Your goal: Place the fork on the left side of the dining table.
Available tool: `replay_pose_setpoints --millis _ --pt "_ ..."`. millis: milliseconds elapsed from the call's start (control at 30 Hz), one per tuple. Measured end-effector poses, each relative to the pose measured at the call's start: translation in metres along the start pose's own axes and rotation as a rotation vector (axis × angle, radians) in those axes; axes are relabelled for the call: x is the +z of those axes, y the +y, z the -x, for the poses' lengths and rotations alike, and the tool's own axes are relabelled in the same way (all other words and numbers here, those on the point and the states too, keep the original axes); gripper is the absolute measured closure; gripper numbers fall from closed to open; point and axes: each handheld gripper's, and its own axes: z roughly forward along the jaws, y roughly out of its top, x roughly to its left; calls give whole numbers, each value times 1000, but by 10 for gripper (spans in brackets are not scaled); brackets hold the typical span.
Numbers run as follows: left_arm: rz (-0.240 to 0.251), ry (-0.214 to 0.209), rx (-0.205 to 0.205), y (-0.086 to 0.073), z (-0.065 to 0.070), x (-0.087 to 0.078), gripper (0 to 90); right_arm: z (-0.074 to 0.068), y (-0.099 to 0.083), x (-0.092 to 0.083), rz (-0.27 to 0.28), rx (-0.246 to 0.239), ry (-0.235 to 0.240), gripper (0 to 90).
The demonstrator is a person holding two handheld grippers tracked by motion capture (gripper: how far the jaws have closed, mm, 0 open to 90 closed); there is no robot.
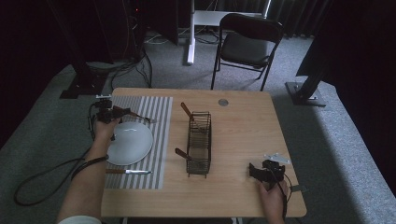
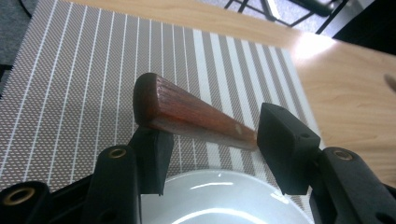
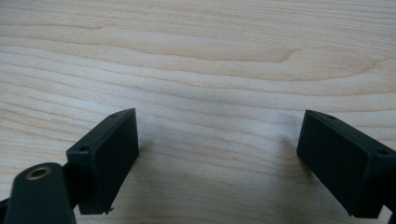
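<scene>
Grey carpet surrounded a pale wood-grain desk (image 1: 243,126) bearing a striped woven placemat (image 1: 154,112), a round white plate (image 1: 133,144) and a black wire basket (image 1: 200,142). Above the plate's far rim, the left hand-held gripper (image 2: 210,140) stood released, its blocky pads flanking a smooth reddish wooden handle (image 2: 187,114) on the placemat. The right hand-held gripper (image 3: 217,158) gaped over bare desk.

A wooden table (image 1: 243,135) fills the frame's centre. On its left lies a striped mat (image 1: 159,140); at centre stands a wire rack (image 1: 200,142); a metal piece (image 1: 277,157) lies lower right.
</scene>
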Motion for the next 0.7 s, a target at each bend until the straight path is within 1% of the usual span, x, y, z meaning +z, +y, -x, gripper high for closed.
replay_pose_setpoints --millis 33,100,133,200,267,300,333,367,400,433,500,533,567,600,633,667,700 --pt "0 0 0 0 0 0 463 0 0 0 0 0 0 123" --pt "-11 -5 -33 -3 -2 2 463 0 0 0 0 0 0 123" --pt "-21 -1 -40 -4 -2 4 463 0 0 0 0 0 0 123" --pt "-38 6 -41 -6 -4 6 462 0 0 0 0 0 0 123" --pt "-59 14 -60 -8 -7 7 462 0 0 0 0 0 0 123" --pt "-62 10 -66 -8 -9 8 462 0 0 0 0 0 0 123" --pt "-59 27 -65 -9 -10 8 462 0 0 0 0 0 0 124" --pt "-58 33 -68 -9 -11 9 462 0 0 0 0 1 0 123" --pt "-59 18 -80 -10 -13 9 461 0 0 0 0 0 0 123" --pt "-59 18 -80 -10 -13 9 460 0 0 0 0 0 0 123" --pt "-99 18 -98 -10 -16 15 459 0 0 0 0 1 0 123" --pt "-114 36 -103 -10 -17 17 435 0 0 0 0 1 0 123" --pt "-103 58 -104 -10 -17 17 408 0 0 0 0 0 -1 123" --pt "-91 66 -106 -10 -17 17 409 0 0 0 0 1 0 123" --pt "-89 67 -116 -10 -17 17 408 0 0 0 0 1 0 123" --pt "-104 65 -128 -9 -17 17 408 0 0 0 0 2 -1 123" --pt "-107 53 -128 -9 -17 17 408 0 0 0 0 1 -1 123"
